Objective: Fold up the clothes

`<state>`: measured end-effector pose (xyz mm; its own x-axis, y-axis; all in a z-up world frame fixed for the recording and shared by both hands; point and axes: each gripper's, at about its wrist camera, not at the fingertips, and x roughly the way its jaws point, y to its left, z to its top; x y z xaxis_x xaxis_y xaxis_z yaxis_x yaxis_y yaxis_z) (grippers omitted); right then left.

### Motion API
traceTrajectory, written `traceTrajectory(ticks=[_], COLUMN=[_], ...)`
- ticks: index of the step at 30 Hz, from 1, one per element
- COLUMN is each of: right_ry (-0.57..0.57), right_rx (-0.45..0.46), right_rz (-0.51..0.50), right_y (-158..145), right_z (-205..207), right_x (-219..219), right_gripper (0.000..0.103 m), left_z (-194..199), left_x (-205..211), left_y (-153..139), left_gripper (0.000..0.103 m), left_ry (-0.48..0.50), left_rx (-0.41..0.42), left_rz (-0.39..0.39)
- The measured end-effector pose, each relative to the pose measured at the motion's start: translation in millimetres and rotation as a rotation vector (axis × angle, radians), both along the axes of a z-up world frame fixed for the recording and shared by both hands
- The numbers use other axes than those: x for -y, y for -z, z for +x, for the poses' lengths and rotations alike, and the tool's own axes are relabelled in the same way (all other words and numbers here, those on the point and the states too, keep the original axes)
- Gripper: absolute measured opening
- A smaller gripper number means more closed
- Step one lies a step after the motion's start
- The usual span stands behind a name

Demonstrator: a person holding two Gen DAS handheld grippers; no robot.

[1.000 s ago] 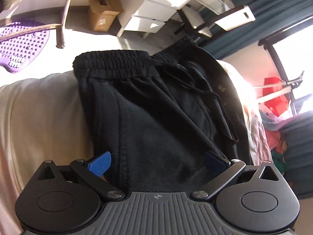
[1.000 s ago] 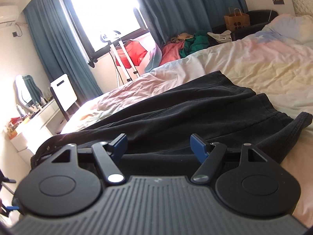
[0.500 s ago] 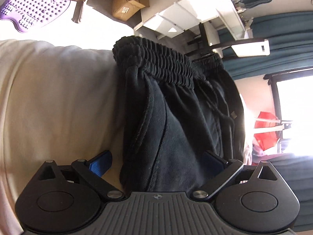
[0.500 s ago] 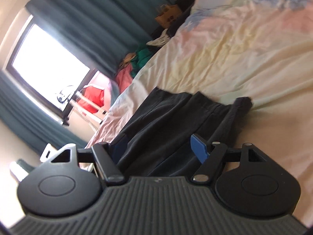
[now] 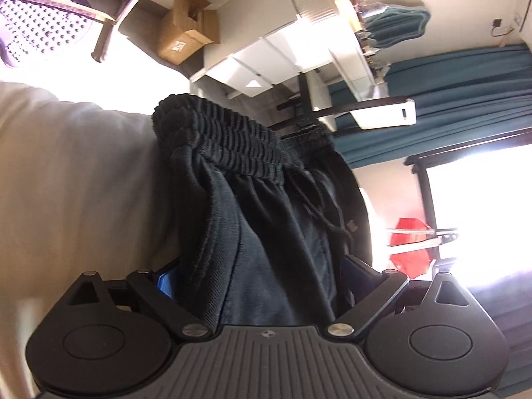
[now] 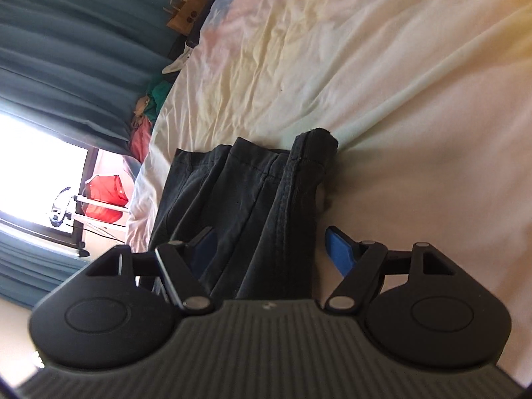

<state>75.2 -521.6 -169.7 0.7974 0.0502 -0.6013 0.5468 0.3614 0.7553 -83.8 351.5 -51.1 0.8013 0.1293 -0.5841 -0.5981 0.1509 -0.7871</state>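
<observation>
— Looking along the left gripper (image 5: 257, 277), what sits between the blue pads?
— Black sweatpants (image 5: 266, 226). The fabric bunches between the jaws, which stand wide apart; the left blue pad (image 5: 165, 282) is half hidden behind a fold of the cloth. I cannot tell whether the pads actually press the fabric.
— Which part of the garment is that?
— The waist end. The ribbed elastic waistband (image 5: 219, 139) is at the far side, with a drawstring (image 5: 319, 212) trailing down the front. The pants lie on a cream bed sheet (image 5: 76, 179).
— And the right gripper (image 6: 269, 247)?
— Its jaws are spread too. The sweatpants (image 6: 239, 199) run up between them, closer to the left pad; the right blue pad (image 6: 339, 249) stands clear of the cloth, over the sheet (image 6: 365, 66). The stitched leg hem (image 6: 314, 143) is at the far end, lying on the bed.
— Anything else around?
— A cardboard box (image 5: 186, 33) and white drawers (image 5: 266, 63) beyond the waistband, teal curtains (image 6: 66, 50) by a bright window, a red item (image 6: 104, 194) on a rack, and a brown paper bag (image 6: 184, 16) past the bed.
</observation>
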Motion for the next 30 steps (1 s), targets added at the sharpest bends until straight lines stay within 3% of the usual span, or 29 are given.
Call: traceTrajectory(ticks=[4, 5, 8, 10, 13, 19, 24, 28, 30], right_ry=[-0.035, -0.041, -0.061, -0.058, -0.031, -0.003, 0.010, 0.014, 0.014], right_rx=[-0.064, -0.066, -0.094, -0.070, -0.004, 0.053, 0.074, 0.077, 0.076], right_rz=[-0.089, -0.108, -0.170, -0.157, -0.138, -0.228, -0.252, -0.240, -0.237], right_y=[4, 6, 13, 14, 10, -16, -27, -27, -27], right_z=[31, 36, 44, 39, 30, 18, 10, 5, 4], right_x=[-6, -5, -2, 1, 4, -9, -13, -12, -12], right_gripper=[0.069, 0.062, 0.018, 0.009, 0.008, 0.007, 0.007, 0.007, 0.007], left_z=[11, 12, 15, 19, 18, 18, 16, 23, 28], left_x=[-4, -4, -4, -6, -7, -13, -11, -7, -8], left_y=[12, 13, 18, 21, 25, 36, 33, 26, 22], left_gripper=[0.089, 0.088, 0.078, 0.072, 0.065, 0.033, 0.028, 0.014, 0.014], left_ry=[0.018, 0.018, 0.027, 0.045, 0.057, 0.055, 0.067, 0.082, 0.086], left_rx=[-0.036, -0.031, -0.028, -0.041, -0.020, 0.016, 0.023, -0.002, -0.010], left_rz=[-0.058, -0.055, -0.047, -0.039, -0.039, -0.067, -0.041, 0.002, 0.014])
